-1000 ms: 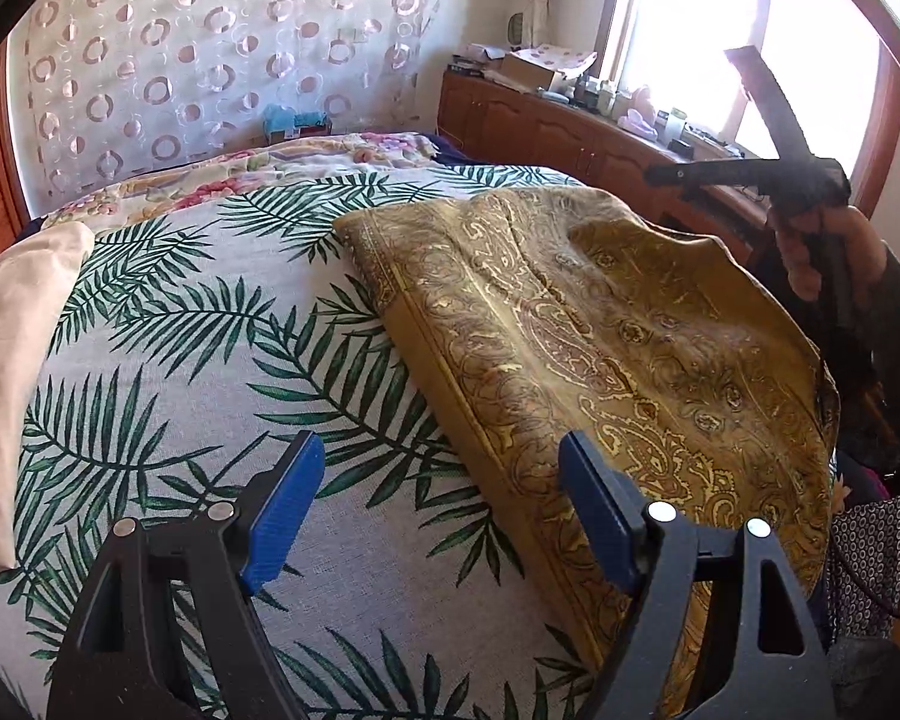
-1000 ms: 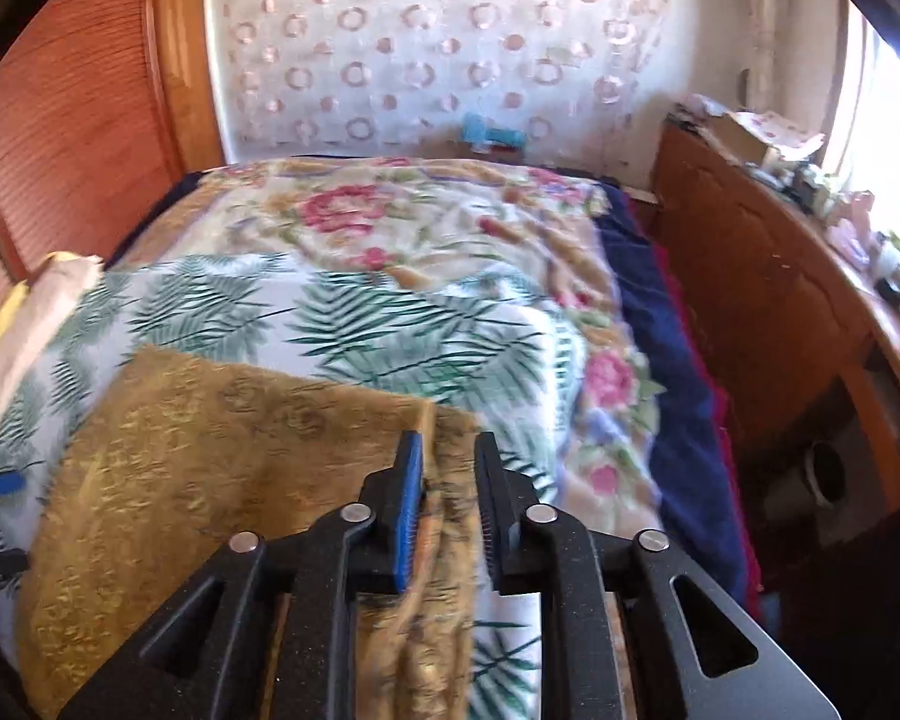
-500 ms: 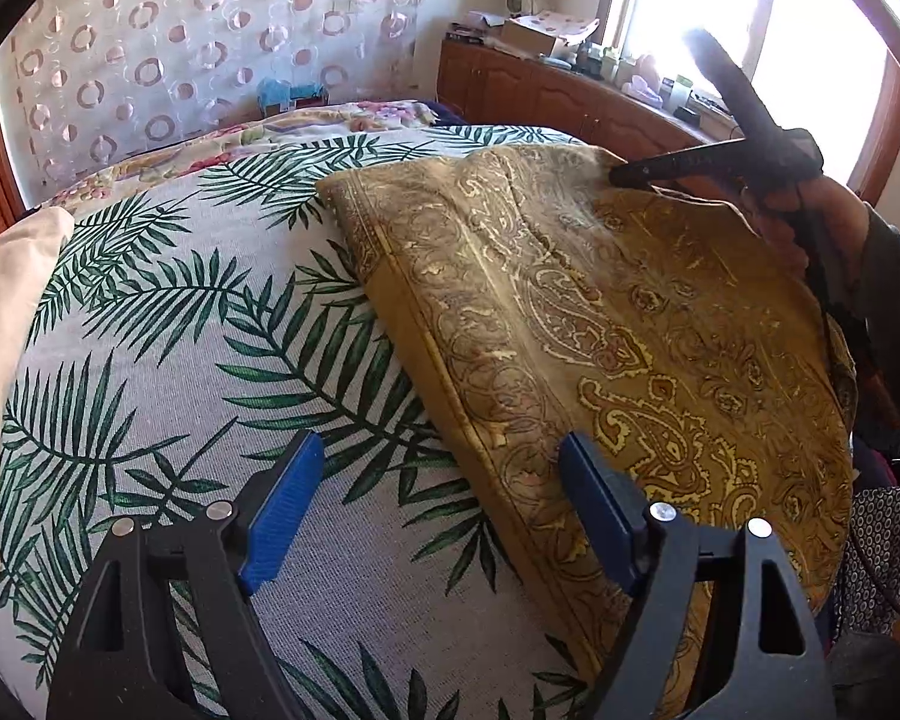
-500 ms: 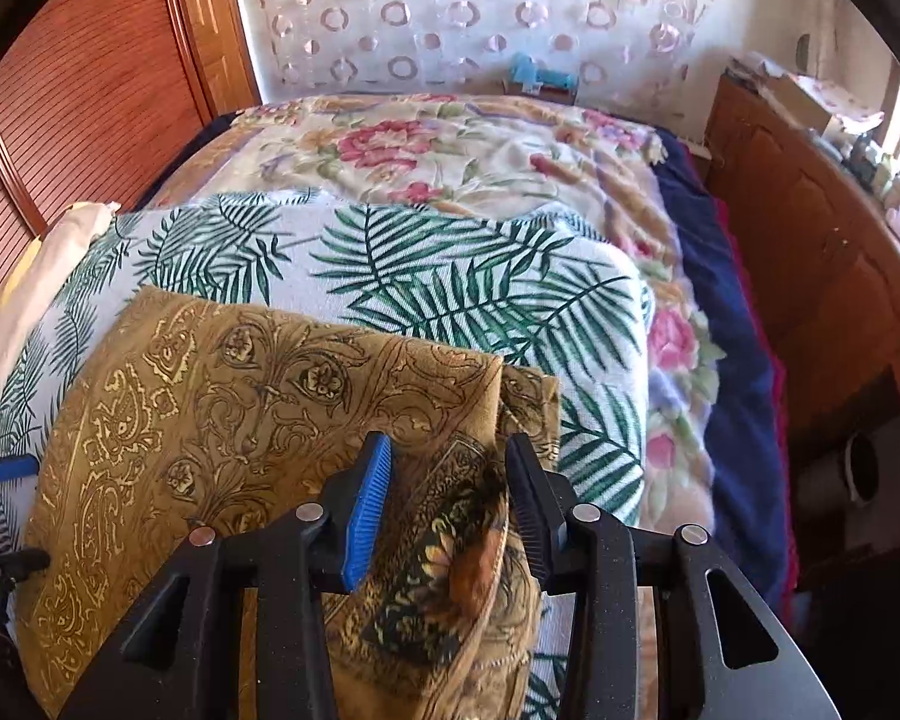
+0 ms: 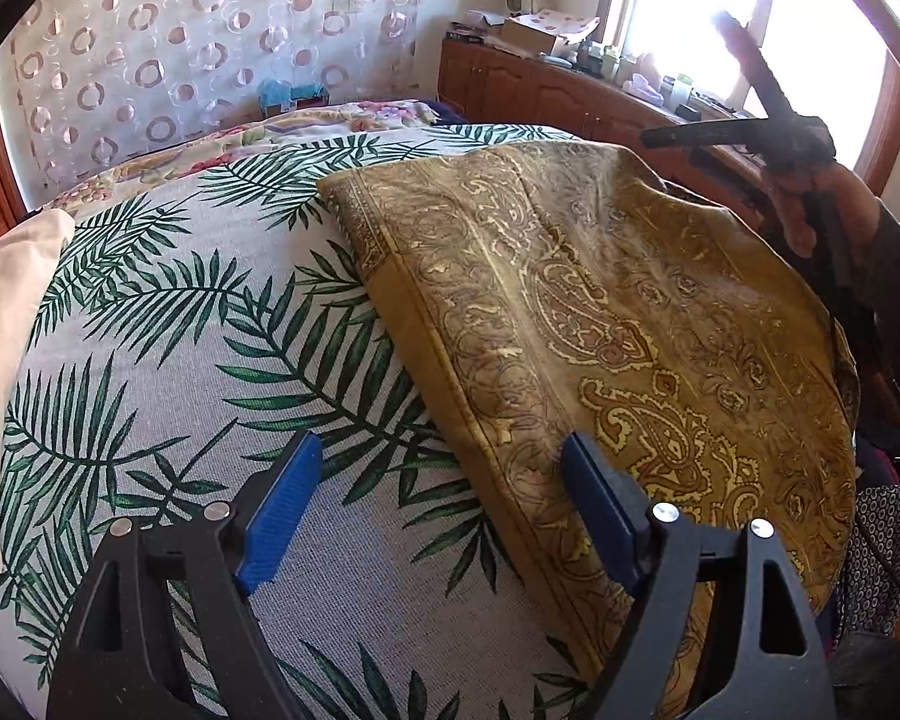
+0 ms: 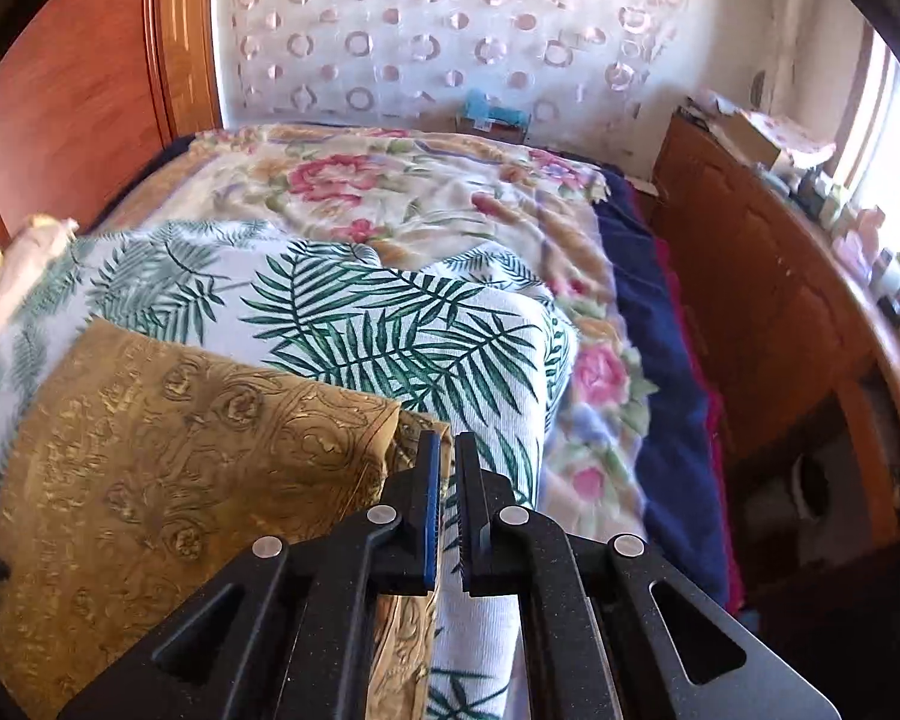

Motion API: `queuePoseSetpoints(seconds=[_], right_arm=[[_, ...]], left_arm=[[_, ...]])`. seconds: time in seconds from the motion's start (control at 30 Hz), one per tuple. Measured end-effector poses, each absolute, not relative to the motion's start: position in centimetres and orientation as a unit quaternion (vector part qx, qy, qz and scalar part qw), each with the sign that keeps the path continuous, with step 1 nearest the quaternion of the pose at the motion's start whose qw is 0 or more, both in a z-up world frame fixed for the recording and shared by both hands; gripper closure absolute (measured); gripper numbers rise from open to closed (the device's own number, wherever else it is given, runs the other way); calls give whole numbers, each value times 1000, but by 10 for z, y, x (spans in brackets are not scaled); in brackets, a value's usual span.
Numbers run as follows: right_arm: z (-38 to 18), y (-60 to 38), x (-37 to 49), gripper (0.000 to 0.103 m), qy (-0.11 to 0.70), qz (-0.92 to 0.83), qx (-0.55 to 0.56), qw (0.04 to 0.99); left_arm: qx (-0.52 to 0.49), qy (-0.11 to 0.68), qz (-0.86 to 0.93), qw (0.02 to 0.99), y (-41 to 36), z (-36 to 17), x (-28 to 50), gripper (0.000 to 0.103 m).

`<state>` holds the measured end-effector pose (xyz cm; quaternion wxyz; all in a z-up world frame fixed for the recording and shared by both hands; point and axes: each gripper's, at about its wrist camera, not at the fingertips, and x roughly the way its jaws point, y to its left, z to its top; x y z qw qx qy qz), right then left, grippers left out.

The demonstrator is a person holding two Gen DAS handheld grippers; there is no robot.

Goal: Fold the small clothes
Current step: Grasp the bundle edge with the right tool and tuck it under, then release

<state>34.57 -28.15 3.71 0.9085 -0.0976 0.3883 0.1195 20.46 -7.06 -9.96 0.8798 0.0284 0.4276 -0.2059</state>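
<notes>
A: Well, how much of the folding was done?

B: Not much, it was judged. The gold cloth was spread out wide on the leaf-print sheet of the bed. One fold at most could be seen; at the far right corner a second layer was peeking out under the top one. No small neat pile had been made yet.

A: Was the cloth held?

B: Yes, at one corner. The right gripper was squeezed almost fully closed, and a thin bit of the gold cloth's far corner was pinched between its blue pads. In the left view that corner was seen lifted a little off the bed.

A: And the other one?

B: The left gripper was held wide open over the near edge of the cloth. Nothing was caught in it. One pad was over the cloth and the other was over the bare sheet.

A: What was left to do?

B: The near edge still had to be grabbed, it was thought, and the cloth folded over more times.
</notes>
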Motion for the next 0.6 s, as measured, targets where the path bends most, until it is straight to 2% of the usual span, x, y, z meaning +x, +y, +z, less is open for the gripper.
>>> queuePoseSetpoints(seconds=[0.07, 0.1, 0.17, 0.23, 0.47, 0.6], right_arm=[[44, -281, 335, 99, 380, 119, -94, 913], [47, -281, 325, 94, 374, 120, -92, 915], [57, -282, 302, 82, 360, 122, -83, 921], [65, -283, 282, 64, 346, 120, -78, 927], [79, -287, 190, 61, 328, 136, -78, 932], [66, -285, 153, 61, 334, 153, -76, 927]], left_arm=[[23, 423, -203, 883, -69, -98, 202, 21], [21, 420, -204, 884, -69, -96, 199, 21], [21, 414, -208, 886, -69, -92, 192, 20], [24, 407, -211, 888, -70, -87, 185, 20], [25, 389, -221, 894, -71, -69, 160, 20], [25, 383, -223, 896, -71, -62, 148, 20]])
